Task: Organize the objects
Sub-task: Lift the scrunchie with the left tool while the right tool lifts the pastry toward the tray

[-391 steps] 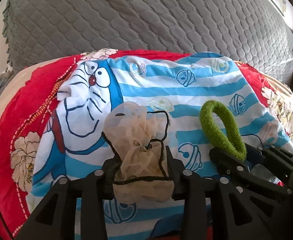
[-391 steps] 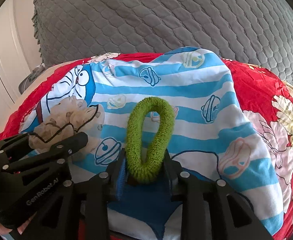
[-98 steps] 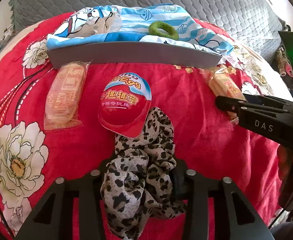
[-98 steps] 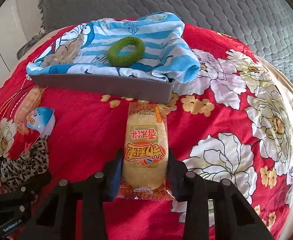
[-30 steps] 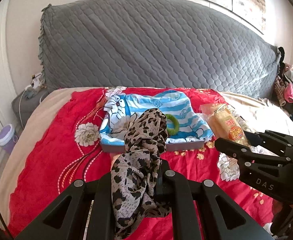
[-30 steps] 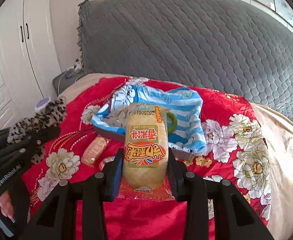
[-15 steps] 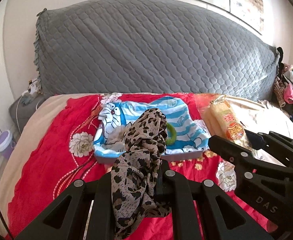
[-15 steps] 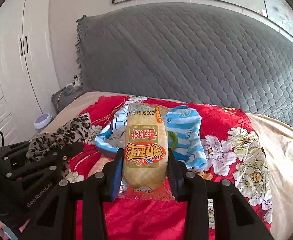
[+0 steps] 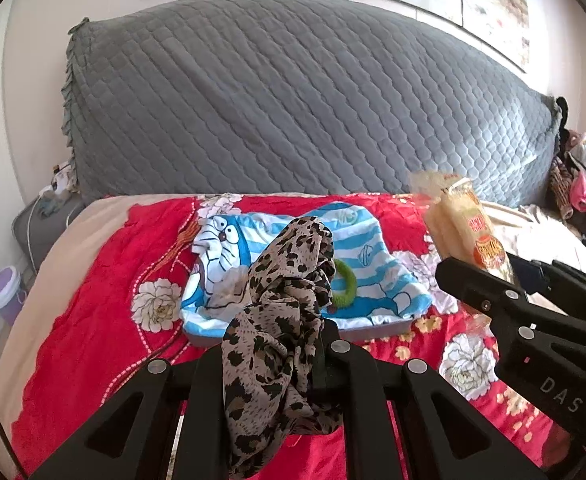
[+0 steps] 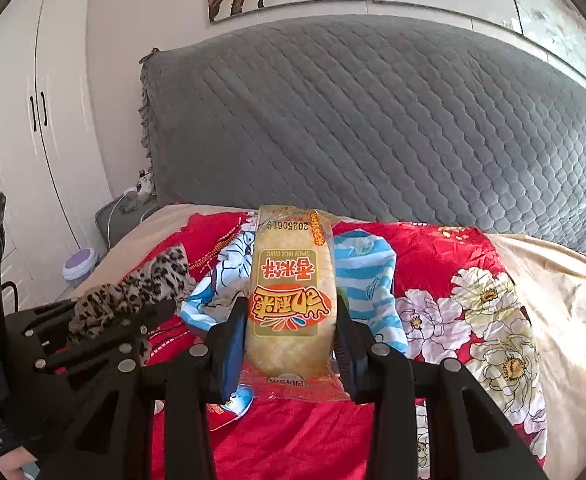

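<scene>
My left gripper [image 9: 271, 360] is shut on a leopard-print scrunchie [image 9: 283, 320], held up above the red bed cover. My right gripper [image 10: 291, 332] is shut on a yellow rice-cake snack packet [image 10: 291, 296], also lifted; that packet [image 9: 469, 232] shows at the right of the left wrist view. Ahead on the bed lies a grey tray [image 9: 373, 330] covered by a blue-striped cartoon cloth [image 9: 369, 264]. On the cloth rest a green hair ring [image 9: 345, 284] and a beige scrunchie [image 9: 229, 288], both partly hidden behind the held items.
A grey quilted headboard [image 9: 293, 100] rises behind the bed. The red floral cover [image 10: 473, 308] spreads to the right. A purple-lidded bin [image 9: 3, 292] stands on the floor at left, with white wardrobe doors [image 10: 33, 140] beyond. Clothes [image 9: 581, 184] hang at far right.
Both grippers have drawn back and up from the bed with their items still held. The tray looks smaller and farther away, and the right gripper sits closer beside the left.
</scene>
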### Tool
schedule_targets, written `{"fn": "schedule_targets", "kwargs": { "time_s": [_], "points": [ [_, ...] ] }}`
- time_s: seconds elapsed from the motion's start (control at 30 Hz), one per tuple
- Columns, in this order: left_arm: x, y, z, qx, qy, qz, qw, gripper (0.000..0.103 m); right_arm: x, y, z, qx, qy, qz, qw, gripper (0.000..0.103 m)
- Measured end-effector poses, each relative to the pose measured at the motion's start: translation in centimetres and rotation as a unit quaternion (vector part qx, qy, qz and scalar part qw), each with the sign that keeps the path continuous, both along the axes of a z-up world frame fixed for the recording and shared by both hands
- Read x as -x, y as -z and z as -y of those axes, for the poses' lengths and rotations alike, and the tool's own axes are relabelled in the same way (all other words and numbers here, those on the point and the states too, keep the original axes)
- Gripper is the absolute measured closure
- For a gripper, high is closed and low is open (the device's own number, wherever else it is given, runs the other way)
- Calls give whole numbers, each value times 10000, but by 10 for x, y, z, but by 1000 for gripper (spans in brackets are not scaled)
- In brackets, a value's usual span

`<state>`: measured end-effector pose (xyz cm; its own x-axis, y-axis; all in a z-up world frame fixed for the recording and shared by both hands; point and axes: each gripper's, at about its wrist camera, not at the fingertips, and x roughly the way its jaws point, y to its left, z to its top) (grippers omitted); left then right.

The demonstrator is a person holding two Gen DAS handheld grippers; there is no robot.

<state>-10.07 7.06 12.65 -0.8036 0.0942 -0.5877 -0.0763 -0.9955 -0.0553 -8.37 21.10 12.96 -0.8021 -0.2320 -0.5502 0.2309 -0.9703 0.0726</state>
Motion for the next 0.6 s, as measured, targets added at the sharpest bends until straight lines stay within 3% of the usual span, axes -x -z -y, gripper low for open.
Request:
{"fn": "schedule_targets", "kwargs": {
  "time_s": [0.6],
  "points": [
    [39, 24, 2, 80, -27, 140, 9999, 91, 34, 5, -9, 71, 178, -67, 9998, 64]
  ]
}}
